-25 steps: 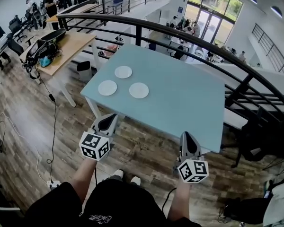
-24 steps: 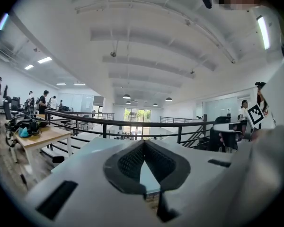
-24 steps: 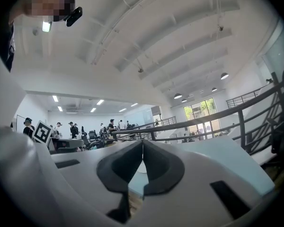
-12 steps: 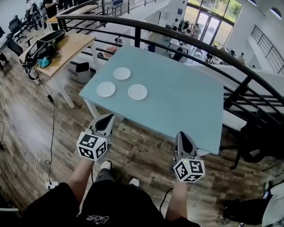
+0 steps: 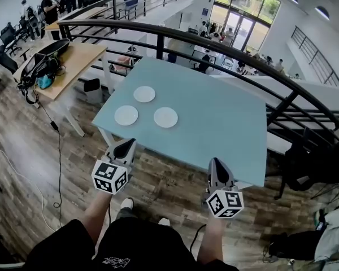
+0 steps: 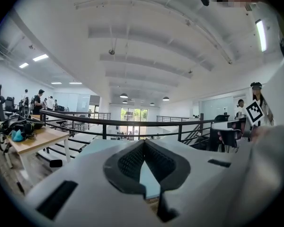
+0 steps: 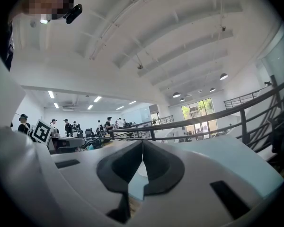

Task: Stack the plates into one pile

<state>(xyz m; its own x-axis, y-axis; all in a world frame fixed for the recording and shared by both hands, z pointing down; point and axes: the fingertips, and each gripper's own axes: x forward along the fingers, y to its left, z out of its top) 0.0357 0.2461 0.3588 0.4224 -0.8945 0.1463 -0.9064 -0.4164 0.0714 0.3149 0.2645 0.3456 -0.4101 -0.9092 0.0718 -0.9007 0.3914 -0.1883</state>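
Blue table (image 5: 214,126), three round white plates (image 5: 165,117)

From my station I saw a black short-sleeved T-shirt (image 5: 137,246) with a small white print (image 5: 120,261) on the front, and white shoes (image 5: 127,204) below it. The left gripper (image 5: 126,144) was a pale grey wedge narrowing to a dark-lined tip, and its cube (image 5: 110,176) was white with black square markers on each face. The right gripper (image 5: 216,162) had the same shape and a matching marker cube. Up close, both shells were smooth and light grey, cut with dark rectangular slots (image 6: 57,198). The left gripper's pads (image 6: 128,162) were dark grey and finely ribbed.
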